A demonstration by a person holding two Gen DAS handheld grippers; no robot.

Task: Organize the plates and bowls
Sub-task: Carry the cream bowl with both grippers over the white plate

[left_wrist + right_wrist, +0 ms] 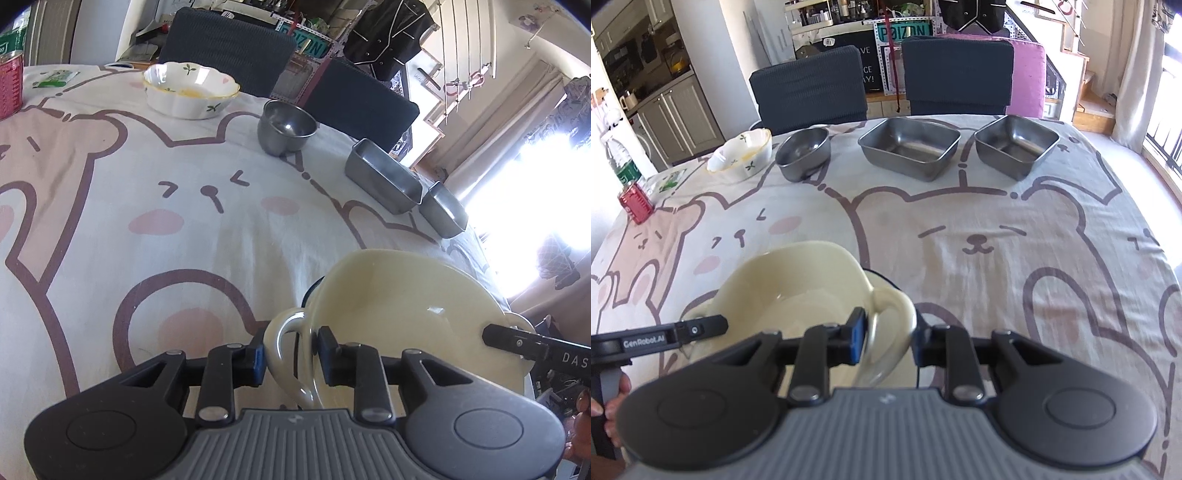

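Bowl (399,314), likely heavy, glazed, breakable: left gripper (290,356) and right gripper (888,339) each pinch a loop handle between their fingers.

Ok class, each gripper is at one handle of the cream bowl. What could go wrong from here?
1. The left gripper and right gripper each pinch only a glossy loop handle of the bowl, so it may slip or swing.
2. The bowl looks tilted. Uneven hand motion could twist it out of one grip.
3. A dark rim shows just beneath it. Lowering carelessly might knock whatever that is.
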